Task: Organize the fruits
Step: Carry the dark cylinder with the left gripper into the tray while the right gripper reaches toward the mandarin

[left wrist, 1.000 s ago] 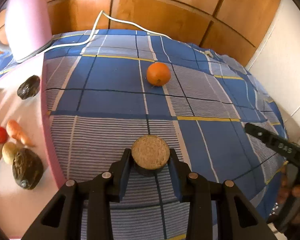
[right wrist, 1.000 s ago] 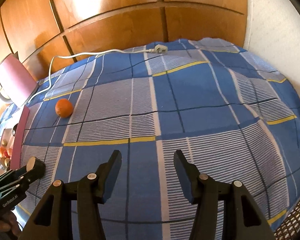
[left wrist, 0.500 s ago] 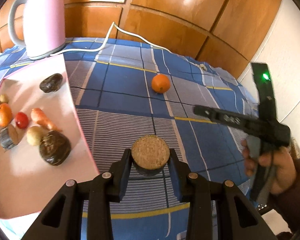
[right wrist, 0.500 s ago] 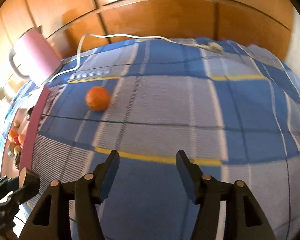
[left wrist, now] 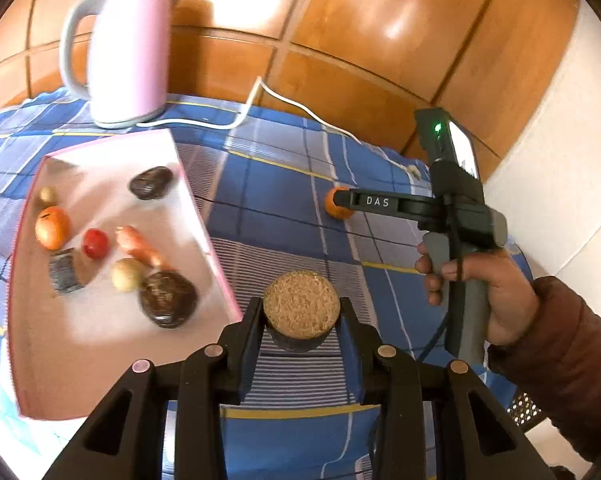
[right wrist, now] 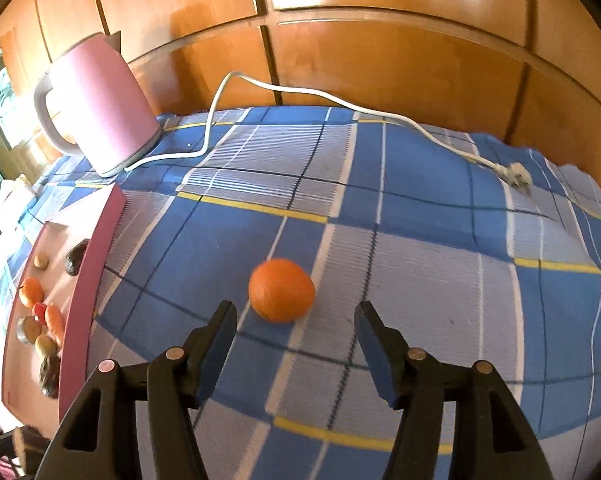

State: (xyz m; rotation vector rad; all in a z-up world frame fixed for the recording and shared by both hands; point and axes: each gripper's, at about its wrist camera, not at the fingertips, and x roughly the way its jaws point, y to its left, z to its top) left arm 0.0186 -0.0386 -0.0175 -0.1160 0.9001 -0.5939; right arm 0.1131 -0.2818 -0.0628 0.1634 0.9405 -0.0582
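R gripper (right wrist: 296, 322), jaws just widening w/ nothing between, nears orange (right wrist: 281, 295) on cloth; firm, light, rolls, so pinch across middle; L gripper (left wrist: 301, 312) clamps brown disc (left wrist: 300, 305).

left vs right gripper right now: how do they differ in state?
The left gripper is clamped on a round brown-topped piece; the right gripper is open and holds nothing, its jaws having just been opening. The left gripper hangs beside the pink tray of produce; the right gripper is just short of the round orange fruit on the blue checked cloth. Both are black two-finger tools angled down at the table.
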